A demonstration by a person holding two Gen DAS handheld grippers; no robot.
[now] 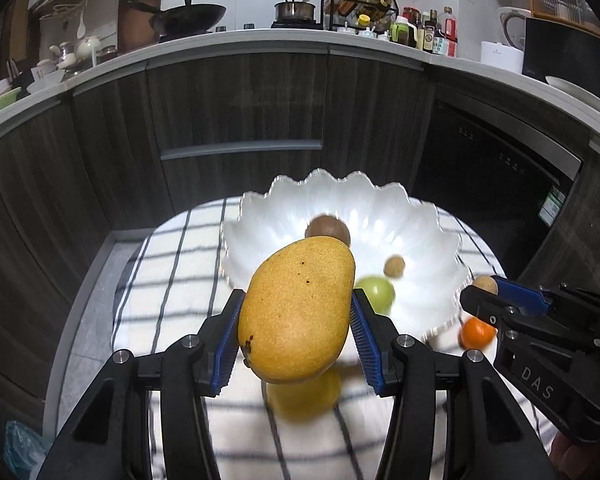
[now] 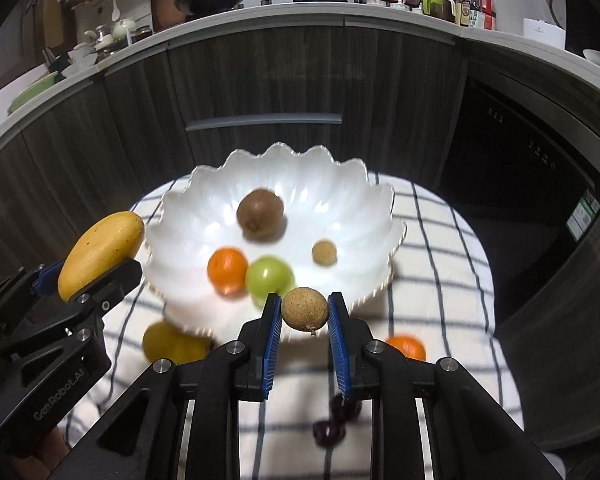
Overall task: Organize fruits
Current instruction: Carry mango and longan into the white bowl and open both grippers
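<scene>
The left tool (image 1: 296,316) is clamped on a large yellow-orange mango (image 1: 296,312), which is gripped across its middle between the blue ribbed pads and carried clear of the white cloth with dark grid lines (image 1: 172,280). A blurred round yellow fruit (image 1: 304,398) is seen on the cloth directly beneath this tool. Ahead of both tools, a white scalloped ceramic bowl (image 2: 204,184) is set on the cloth-covered table; it holds a brown kiwi (image 2: 260,214), an orange tangerine (image 2: 227,270), a green round fruit (image 2: 269,279) and a small tan round fruit (image 2: 324,253). The right tool (image 2: 304,312) is closed almost fully on a second small tan longan-like fruit (image 2: 304,310), held over the bowl's near rim. A second tangerine (image 2: 406,346) and dark red cherries (image 2: 336,420) lie on the cloth below and to the right of this tool.

Risks, as judged:
- The mango is heavy and smooth-skinned; slippage or pivoting between the pads is possible.
- The fruit already in the bowl may be struck and bruised by a high mango release.
- The small fruit may roll out if released at the rim.
</scene>
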